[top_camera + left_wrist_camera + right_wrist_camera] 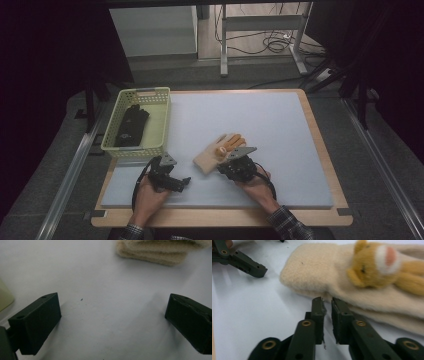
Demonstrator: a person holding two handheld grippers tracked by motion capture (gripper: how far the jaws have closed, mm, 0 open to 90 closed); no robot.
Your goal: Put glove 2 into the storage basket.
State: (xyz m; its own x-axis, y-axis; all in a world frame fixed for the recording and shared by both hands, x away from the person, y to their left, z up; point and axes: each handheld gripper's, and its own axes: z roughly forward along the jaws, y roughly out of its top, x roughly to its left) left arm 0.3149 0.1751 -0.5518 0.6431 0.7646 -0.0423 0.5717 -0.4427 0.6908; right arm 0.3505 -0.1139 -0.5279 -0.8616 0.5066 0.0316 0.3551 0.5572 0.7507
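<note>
High view: I am seeing the left gripper (184, 182) lying low on the pad (280, 125) that is covering the desk (320, 150), near the front edge, with the left hand (147, 195) wrapping its body. The right gripper (222, 167) is sitting just in front of the glove (220, 152), at its cuff end, with the right hand (255, 182) behind it. The glove is lying flat near the middle of the pad, cuff toward me, orange fingers pointing away. A basket (162, 122) is standing at the left edge of the pad, and a black glove (132, 125) is lying inside it. The basket and the beige glove are well apart.

Left gripper view: I am looking along the two jaws, which are standing spread wide with bare pad between them. Nothing is sitting between the jaws. The cuff of the glove (155, 255) is lying farther off at the top, apart from both jaws. A pale corner of the basket (5, 297) is showing at the left edge.

Right gripper view: I am seeing the jaws standing close together with a narrow gap, and nothing is lying in that gap. Their tips are reaching the near edge of the glove (317, 272), just at the cuff; I cannot tell whether they are touching it. A bear face (372, 262) is sitting on the back of the glove. The left gripper (259, 271) is lying at the upper left, apart from the cuff.
</note>
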